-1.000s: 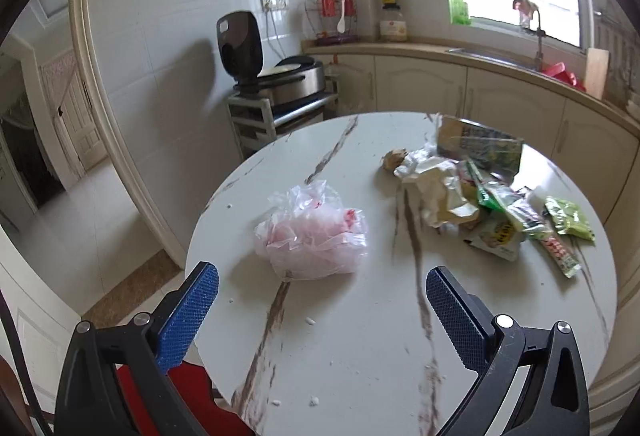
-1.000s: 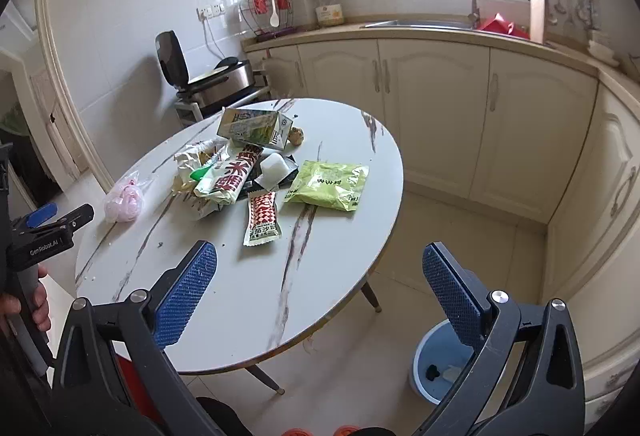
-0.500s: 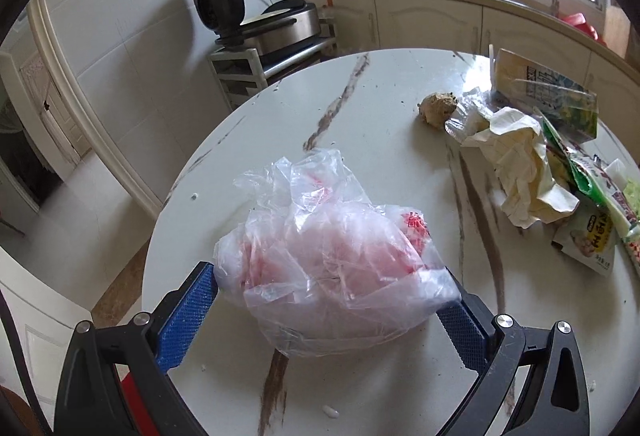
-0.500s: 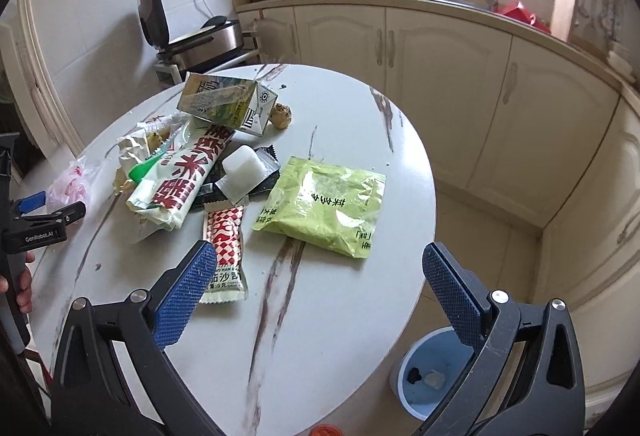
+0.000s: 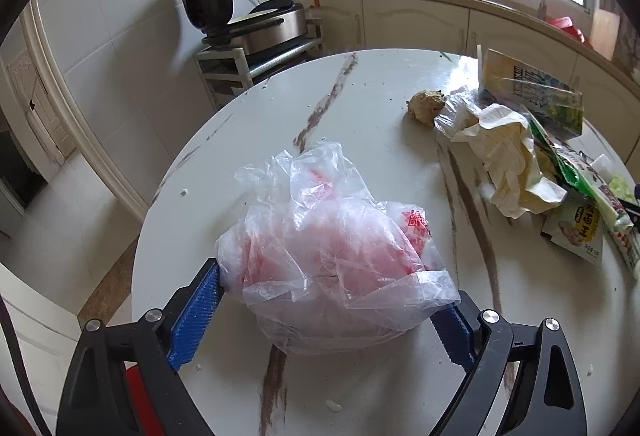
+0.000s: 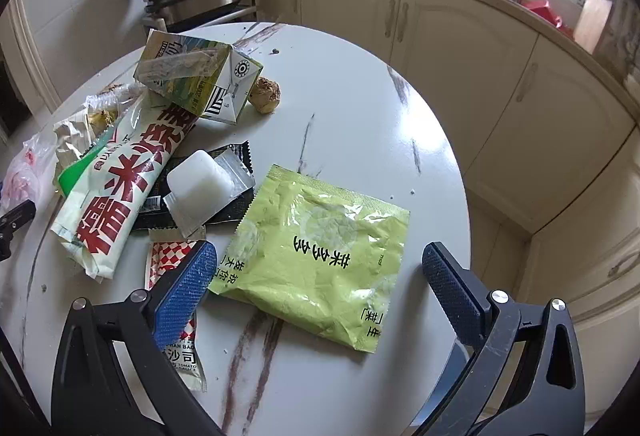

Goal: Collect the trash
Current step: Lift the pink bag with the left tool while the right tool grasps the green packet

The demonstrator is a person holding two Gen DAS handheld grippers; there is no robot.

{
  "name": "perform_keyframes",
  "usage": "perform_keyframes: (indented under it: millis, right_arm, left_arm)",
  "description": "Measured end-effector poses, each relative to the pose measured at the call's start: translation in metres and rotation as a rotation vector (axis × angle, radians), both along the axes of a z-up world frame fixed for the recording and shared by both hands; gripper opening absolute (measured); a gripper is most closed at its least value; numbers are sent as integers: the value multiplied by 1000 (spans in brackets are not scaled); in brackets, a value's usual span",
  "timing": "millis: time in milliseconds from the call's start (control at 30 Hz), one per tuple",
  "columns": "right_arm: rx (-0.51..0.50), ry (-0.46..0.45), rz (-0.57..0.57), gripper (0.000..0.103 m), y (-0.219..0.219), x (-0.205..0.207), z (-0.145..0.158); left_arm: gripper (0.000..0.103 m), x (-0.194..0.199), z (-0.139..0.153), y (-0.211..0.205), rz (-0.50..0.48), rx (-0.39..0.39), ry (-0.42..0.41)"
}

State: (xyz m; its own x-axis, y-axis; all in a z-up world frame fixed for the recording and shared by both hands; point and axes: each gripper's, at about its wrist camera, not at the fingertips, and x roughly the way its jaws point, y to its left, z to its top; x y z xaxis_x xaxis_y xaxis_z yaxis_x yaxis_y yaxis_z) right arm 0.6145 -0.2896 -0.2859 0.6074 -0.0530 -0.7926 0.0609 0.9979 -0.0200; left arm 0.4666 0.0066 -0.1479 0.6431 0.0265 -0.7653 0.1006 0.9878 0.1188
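Crumpled clear plastic bag (image 5: 332,256) with red print, lying on the white marbled surface (image 5: 360,96) at its near left, apart from the other litter. Far right of it: a brown lump (image 5: 426,106) touching a torn clear wrapper (image 5: 456,112) and crumpled cream paper (image 5: 512,160). Opened milk carton (image 6: 200,76), on its side, resting atop a long white packet with red characters (image 6: 124,192). Just right of the packet, a white blister cup (image 6: 198,184) on a black wrapper (image 6: 236,156). Near this, a red-checkered sachet (image 6: 176,316), flat. Rightmost: a flat light-green pouch (image 6: 316,256) with dark characters, lying alone.
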Motion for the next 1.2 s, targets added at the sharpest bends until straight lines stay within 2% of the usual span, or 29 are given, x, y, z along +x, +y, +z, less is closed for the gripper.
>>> perform_keyframes:
  millis: [133,233,333,367,533,733,833,1000,1200]
  right_arm:
    - [-3,-14,-7,92,-3,-2,3]
    - [-2,-33,4,75,-5,-8,6]
    - [8,-45,16,49,-5,-14,9]
    - [26,-46,28,29,-6,-16,10]
    - [131,-89,64,25,-3,-39,16]
    - [230,-183,120,25,4,-76,47]
    - [249,-215,137,25,5,-97,61]
    - [275,-282,108,25,-17,-136,77]
    - [293,-330,-10,25,-75,-189,76]
  left_arm:
    - [91,-11,6,4,4,-30,-3]
    - [91,-21,13,3,-2,-52,-24]
    - [91,-28,20,-1,-16,-67,-40]
    - [91,-30,22,-2,-17,-70,-44]
    - [91,-50,35,-4,-30,-103,-63]
    - [91,-81,59,-18,-55,-122,-111]
    - [91,-100,72,-34,-79,-121,-138]
    - [91,-136,90,-83,-177,-113,-175]
    - [91,-173,91,-172,-360,-100,-167]
